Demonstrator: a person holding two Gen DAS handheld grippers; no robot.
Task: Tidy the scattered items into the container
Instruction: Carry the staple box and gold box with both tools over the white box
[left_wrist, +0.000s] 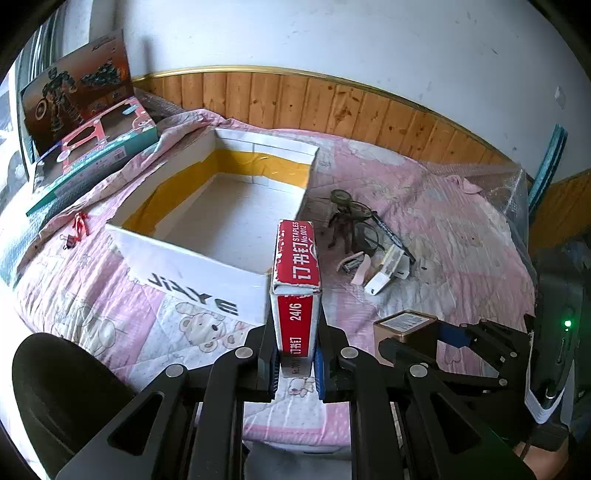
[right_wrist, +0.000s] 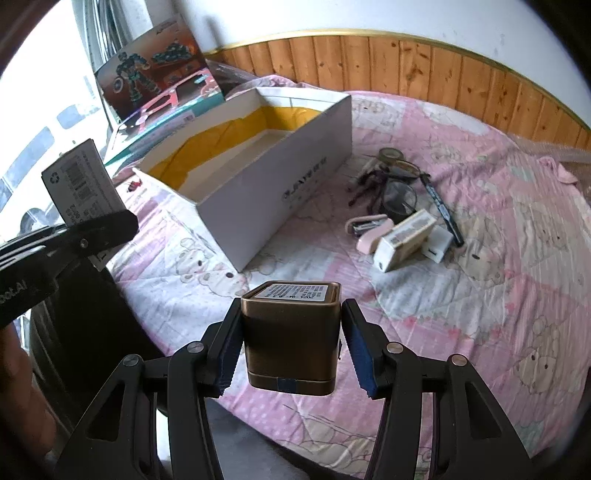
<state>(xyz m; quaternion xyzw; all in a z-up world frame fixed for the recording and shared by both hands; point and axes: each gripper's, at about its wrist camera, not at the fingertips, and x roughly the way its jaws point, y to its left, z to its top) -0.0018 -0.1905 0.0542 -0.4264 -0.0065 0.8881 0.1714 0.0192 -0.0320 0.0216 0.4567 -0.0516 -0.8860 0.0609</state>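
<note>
Staples box (left_wrist: 296, 280), red and white, sits clenched upright in the left claw (left_wrist: 295, 365), raised just short of the white cardboard container (left_wrist: 192, 266) on the bed (left_wrist: 443, 221), probably so it clears the wall. Right claw (right_wrist: 291, 354) brackets a bronze tin (right_wrist: 291, 332); its right pad seems apart, so grip is unclear. Remaining clutter (right_wrist: 399, 206) lies beside the container.

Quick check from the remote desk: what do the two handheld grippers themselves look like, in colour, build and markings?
Both match: the left gripper and right gripper are black plastic scissor-style linkages with round silver pivot pins. The fingers carry blue ribbed pads. Seen from the right wrist view, the left gripper's body bears partial white lettering. A green indicator light glows on the right unit's housing. No sleeves visible.
</note>
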